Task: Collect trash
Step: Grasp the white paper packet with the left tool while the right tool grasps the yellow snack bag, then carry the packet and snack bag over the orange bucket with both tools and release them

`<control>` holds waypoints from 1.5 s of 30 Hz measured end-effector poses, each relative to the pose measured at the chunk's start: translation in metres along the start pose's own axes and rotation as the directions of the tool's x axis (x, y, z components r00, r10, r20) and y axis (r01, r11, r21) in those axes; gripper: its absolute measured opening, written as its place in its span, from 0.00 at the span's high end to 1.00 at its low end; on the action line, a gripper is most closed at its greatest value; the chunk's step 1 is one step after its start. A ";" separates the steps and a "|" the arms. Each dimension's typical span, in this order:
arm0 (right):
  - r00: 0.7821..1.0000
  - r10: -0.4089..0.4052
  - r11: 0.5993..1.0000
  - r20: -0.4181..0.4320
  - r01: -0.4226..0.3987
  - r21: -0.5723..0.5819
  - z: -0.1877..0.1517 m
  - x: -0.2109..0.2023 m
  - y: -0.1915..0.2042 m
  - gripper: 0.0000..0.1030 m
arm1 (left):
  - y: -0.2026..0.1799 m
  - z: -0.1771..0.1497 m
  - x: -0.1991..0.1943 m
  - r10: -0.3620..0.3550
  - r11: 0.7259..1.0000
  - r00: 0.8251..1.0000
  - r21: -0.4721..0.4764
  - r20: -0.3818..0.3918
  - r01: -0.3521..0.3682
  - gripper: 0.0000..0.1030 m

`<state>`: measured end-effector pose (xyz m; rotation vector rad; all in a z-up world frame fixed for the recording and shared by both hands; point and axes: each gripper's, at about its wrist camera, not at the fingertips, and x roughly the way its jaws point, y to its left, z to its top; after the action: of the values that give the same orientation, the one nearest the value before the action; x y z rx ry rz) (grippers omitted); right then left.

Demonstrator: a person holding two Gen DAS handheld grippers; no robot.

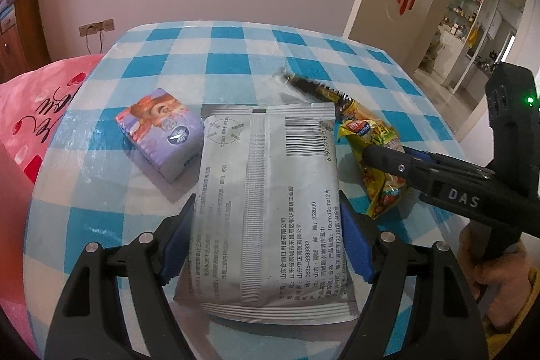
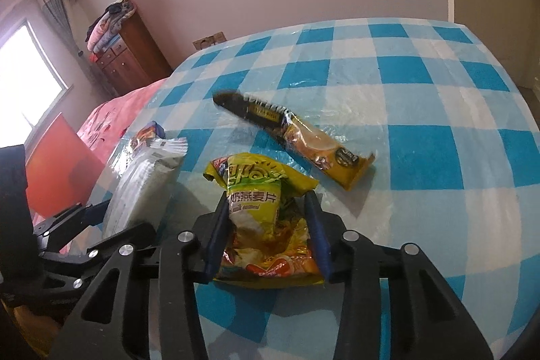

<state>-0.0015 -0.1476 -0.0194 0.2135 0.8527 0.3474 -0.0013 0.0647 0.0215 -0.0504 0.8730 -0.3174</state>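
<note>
So the left gripper (image 1: 266,225) had its blue pads clamped on both side edges of the silver wet-wipe pouch (image 1: 270,191), which ran straight out ahead between the fingers, printed back side up. Just past the pouch's far left corner sat a small purple tissue pack (image 1: 160,139) flat on the blue-checked tablecloth (image 1: 219,56), not touching the gripper at all.

The right gripper (image 2: 266,225) was squeezed in on the crumpled yellow oatmeal packet (image 2: 260,211); both pads were pressed against its sides, and the top of the packet stuck up and forward beyond the fingertips. In the left wrist view you could see that same gripper (image 1: 378,154) coming in from the right, with a hand (image 1: 499,275) on its handle, nosed into the yellow packet (image 1: 378,157) right beside the pouch.

Further ahead of the right gripper, off to its right a bit, lay a long brown-and-yellow stick sachet (image 2: 297,137), angled across the cloth, clear of both grippers. Beyond the table on the left there was a pink bedspread (image 1: 44,110).
</note>
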 end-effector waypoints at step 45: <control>0.989 0.106 0.994 0.100 -0.108 0.017 0.020 -0.069 0.070 0.65 | 0.046 0.016 -0.139 0.181 0.983 0.951 -0.021 0.250 -0.181 0.25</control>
<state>-0.0430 -0.1106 0.0636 0.2958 0.7496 0.4244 -0.0606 0.1481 0.1275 -0.0075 0.6195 -0.1359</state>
